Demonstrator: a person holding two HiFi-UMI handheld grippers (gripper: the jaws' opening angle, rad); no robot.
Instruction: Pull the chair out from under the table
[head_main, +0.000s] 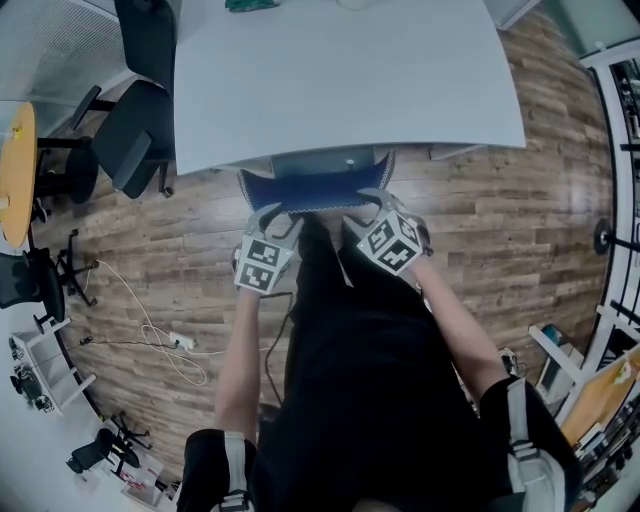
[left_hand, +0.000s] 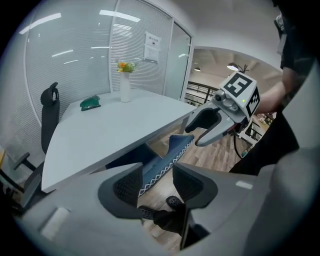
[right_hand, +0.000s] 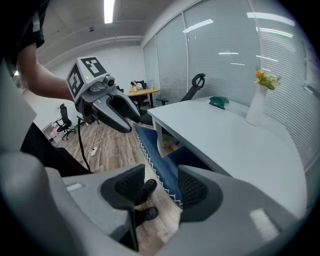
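Note:
The chair's blue back (head_main: 315, 190), trimmed with a white zigzag, sticks out from under the front edge of the white table (head_main: 340, 90). My left gripper (head_main: 272, 214) hovers over the left end of its top edge and my right gripper (head_main: 368, 202) over the right end. In the left gripper view the open left gripper (left_hand: 157, 182) frames the blue back (left_hand: 165, 159) between its pads without pressing it, and the right gripper (left_hand: 206, 126) shows beyond. The right gripper (right_hand: 162, 187) is open too, with the trimmed edge (right_hand: 159, 165) showing in its gap.
A vase of flowers (left_hand: 125, 82) and a green object (left_hand: 90, 102) stand on the far side of the table. A black office chair (head_main: 140, 125) sits at the table's left corner. A white cable with a power strip (head_main: 172, 343) lies on the wooden floor. Shelving (head_main: 615, 220) lines the right side.

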